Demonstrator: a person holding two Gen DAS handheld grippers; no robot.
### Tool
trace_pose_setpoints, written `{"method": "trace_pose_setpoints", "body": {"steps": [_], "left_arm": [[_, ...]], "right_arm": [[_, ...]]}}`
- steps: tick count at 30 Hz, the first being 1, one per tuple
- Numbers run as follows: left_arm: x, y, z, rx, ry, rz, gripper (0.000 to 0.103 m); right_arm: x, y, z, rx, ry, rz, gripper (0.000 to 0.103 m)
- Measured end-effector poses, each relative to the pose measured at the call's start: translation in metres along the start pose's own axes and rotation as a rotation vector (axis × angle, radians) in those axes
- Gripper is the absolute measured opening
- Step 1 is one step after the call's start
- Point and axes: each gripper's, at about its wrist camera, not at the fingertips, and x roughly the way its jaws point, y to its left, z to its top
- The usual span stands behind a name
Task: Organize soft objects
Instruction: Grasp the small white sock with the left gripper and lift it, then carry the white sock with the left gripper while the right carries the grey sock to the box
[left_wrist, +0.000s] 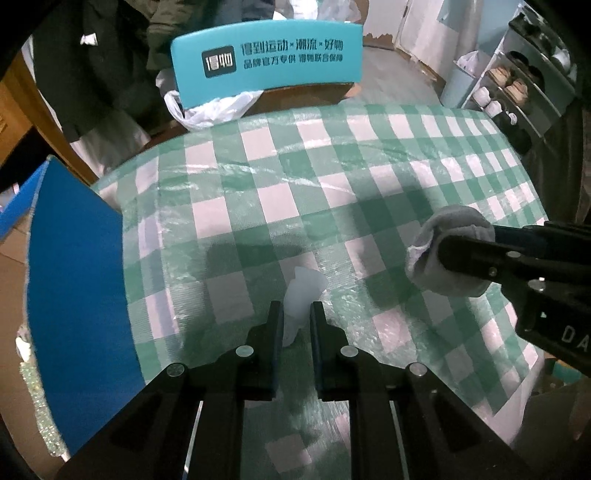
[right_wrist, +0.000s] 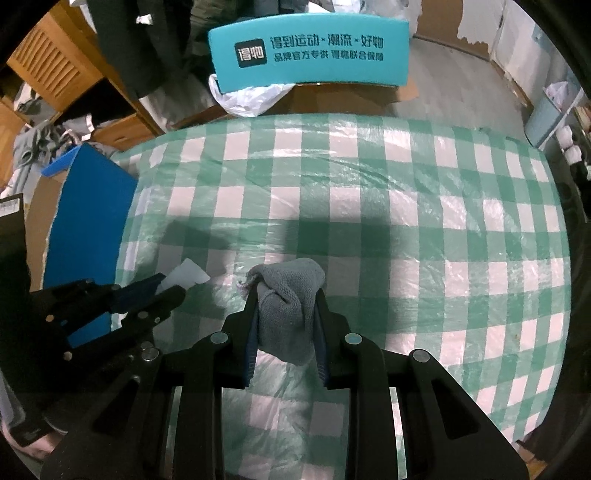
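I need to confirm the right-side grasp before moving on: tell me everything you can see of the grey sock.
The grey sock looks like a soft ribbed knit, bunched into a lump with a paler cuff edge showing at its left. It is pinched between the fingers of the right hand-held gripper, its top bulging above them and its lower end hanging below, apparently lifted off the green checked tablecloth. Nothing else touches it.

The teal box flap (right_wrist: 308, 59) reads "得物", "得到运动×潮流×好物" and "品牌官方专供 得物联合保障"

The right tool (right_wrist: 284, 314) hides the gray cloth's (right_wrist: 291, 295) middle, its lower end blurred
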Motion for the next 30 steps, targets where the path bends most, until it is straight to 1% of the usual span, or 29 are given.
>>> {"method": "trace_pose_setpoints", "body": {"steps": [6, 18, 30], "left_arm": [[-0.017, -0.003, -0.002, 0.008, -0.021, 0.024, 0.014], [-0.047, 0.004, -0.012, -0.002, -0.056, 0.064, 0.014], [-0.082, 0.009, -0.024, -0.004, -0.108, 0.081, 0.014]], "right_arm": [[-0.016, 0.007, -0.002, -0.022, -0.027, -0.004, 0.024], [-0.049, 0.026, -0.012, -0.083, -0.074, -0.001, 0.024], [-0.075, 0.046, -0.02, -0.134, -0.121, 0.012, 0.024]]}}
